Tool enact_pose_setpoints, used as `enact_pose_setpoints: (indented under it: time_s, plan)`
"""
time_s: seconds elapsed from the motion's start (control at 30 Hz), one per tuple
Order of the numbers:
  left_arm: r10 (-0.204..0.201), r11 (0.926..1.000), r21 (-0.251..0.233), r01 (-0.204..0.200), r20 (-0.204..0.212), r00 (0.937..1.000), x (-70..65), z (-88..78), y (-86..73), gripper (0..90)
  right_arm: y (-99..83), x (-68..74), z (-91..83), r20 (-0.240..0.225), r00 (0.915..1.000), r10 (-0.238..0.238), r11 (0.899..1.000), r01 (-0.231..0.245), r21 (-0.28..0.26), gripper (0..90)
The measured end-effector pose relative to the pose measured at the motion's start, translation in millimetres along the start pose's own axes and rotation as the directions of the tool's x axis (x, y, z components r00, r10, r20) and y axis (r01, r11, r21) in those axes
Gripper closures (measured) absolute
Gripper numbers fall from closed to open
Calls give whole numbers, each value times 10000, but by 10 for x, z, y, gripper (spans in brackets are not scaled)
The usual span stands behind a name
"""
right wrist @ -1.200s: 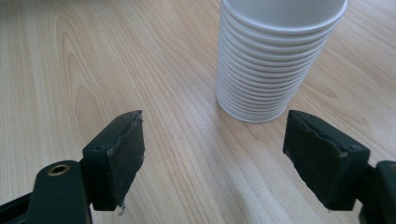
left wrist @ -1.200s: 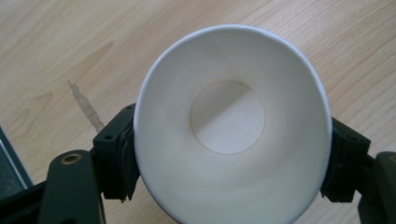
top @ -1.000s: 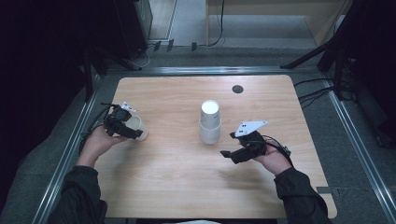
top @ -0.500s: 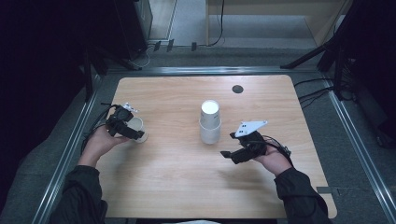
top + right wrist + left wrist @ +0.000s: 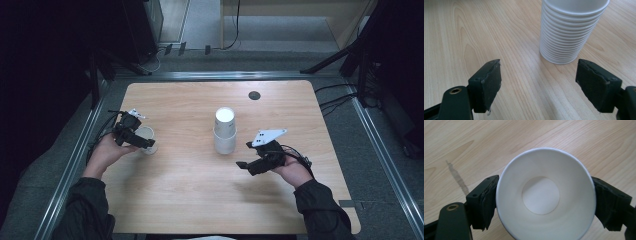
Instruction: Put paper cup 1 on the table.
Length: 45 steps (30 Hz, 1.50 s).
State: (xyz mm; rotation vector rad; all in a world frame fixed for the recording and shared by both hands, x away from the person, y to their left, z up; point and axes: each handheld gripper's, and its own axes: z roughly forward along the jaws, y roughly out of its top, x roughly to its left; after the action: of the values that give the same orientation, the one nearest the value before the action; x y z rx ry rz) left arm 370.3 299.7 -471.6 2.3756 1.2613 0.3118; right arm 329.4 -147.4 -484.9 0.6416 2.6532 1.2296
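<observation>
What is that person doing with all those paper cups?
A person is setting out paper cups with two hand-held grippers. The left gripper has a single cup standing upright on the table, and its jaws have just been opening around it. The right gripper waits open, empty, beside the upside-down stack of cups in the middle.

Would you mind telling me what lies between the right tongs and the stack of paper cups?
Only bare wooden table, as the right gripper view shows: the right tongs stand open short of the stack.
</observation>
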Motion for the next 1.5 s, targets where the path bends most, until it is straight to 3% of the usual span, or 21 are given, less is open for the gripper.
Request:
enact_pose_setpoints:
  time_s: [0.4,0.77,0.93,1.13,1.27,1.33,1.43,1.5]
  plan:
    - [-110,9955,-935,140,321,9994,29,-252,-36,155,4,-4,-2,-108,9999,15,10000,-14,54,212]
    - [-215,9880,-1524,234,140,9997,10,-474,-42,153,21,-16,13,-223,9997,40,10000,-39,54,212]
    - [-283,9809,-1908,387,565,9980,-17,-559,-27,157,29,-27,6,-176,9998,-75,10000,75,-36,212]
    - [-107,9762,-2148,307,936,9956,-90,-605,10,161,51,-50,-11,-142,9998,167,9988,-173,-461,211]
    - [76,9742,-2251,163,1048,9945,-163,-612,47,161,86,-72,-45,-426,9936,1043,9917,-1071,-717,188]
    - [239,9744,-2250,15,1100,9936,-212,-607,70,161,93,-87,-62,-556,9914,1188,9899,-1226,-706,168]
    - [488,9739,-2260,-205,1199,9916,-307,-585,111,161,95,-83,-81,-263,9975,657,9957,-673,-637,168]
    - [645,9737,-2252,-342,1288,9896,-372,-569,137,161,109,-77,-98,-278,9980,569,9961,-586,-660,170]
